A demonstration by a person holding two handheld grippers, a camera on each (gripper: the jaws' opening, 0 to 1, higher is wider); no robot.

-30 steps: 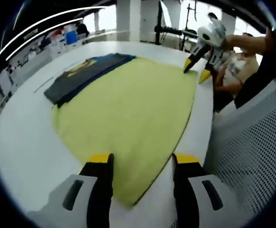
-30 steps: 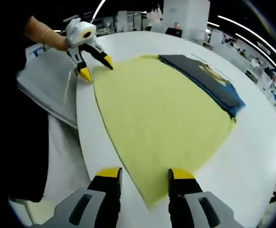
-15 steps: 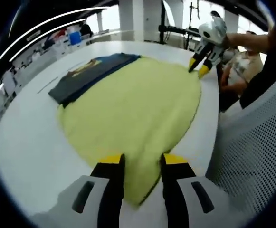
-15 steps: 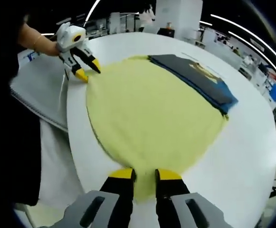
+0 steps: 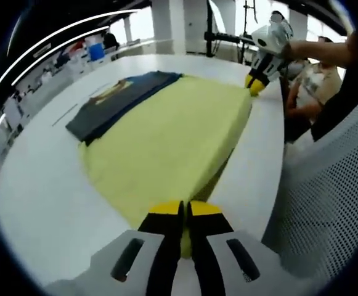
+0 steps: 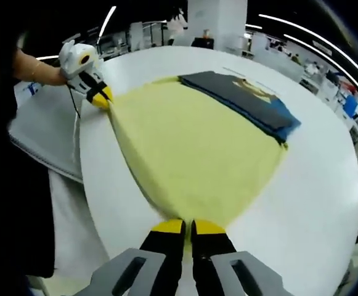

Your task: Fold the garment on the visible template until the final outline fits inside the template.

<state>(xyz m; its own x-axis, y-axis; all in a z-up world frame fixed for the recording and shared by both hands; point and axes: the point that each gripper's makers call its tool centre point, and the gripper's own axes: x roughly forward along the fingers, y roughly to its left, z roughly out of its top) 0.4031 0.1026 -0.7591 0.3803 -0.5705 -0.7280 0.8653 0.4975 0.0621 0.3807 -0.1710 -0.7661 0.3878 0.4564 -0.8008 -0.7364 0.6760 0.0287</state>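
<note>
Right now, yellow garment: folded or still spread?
Spread. The yellow garment lies flat in one layer across the white table, with the right claw and left claw pinching its near corners.

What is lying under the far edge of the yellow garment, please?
A folded dark blue garment shows past the far edge of the yellow garment, on the white table. Whether it continues underneath is covered.

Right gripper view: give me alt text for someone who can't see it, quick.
The right gripper is shut on the near corner of a yellow garment spread on a white table, while the left gripper, held in a hand, pinches the garment's far corner. A folded dark blue garment lies along the yellow one's far edge.
</note>
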